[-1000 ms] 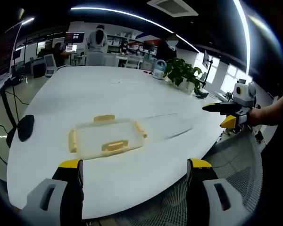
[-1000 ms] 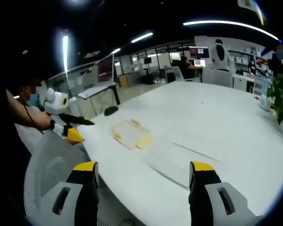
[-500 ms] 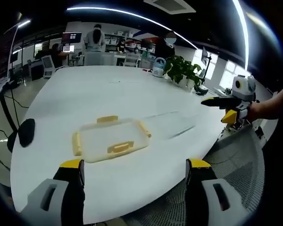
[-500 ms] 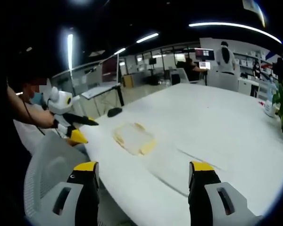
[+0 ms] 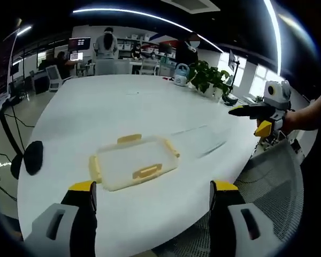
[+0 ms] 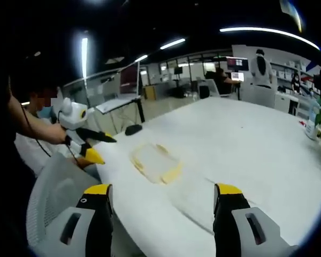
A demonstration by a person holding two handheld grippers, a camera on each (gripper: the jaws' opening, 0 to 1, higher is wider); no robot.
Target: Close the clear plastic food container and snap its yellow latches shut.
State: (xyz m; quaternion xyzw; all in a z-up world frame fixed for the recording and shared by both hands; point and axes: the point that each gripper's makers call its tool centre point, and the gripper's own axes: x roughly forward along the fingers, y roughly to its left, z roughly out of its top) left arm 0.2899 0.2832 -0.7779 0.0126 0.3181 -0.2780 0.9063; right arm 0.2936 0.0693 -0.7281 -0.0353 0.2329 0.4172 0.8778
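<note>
Both grippers, left [image 5: 150, 201] and right [image 6: 163, 203], hover with fingers wide, above the counter [image 5: 96, 107]; one container [image 5: 134, 163], four yellow latches.

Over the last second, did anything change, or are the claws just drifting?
Mostly drift. The container sits larger and nearer the middle of the left gripper view, and likewise in the right gripper view, so both cameras have eased toward it. Nothing was taken hold of or let go. Left claw and right claw are open and empty as before; the container rests in the same spot on the white table.
</note>
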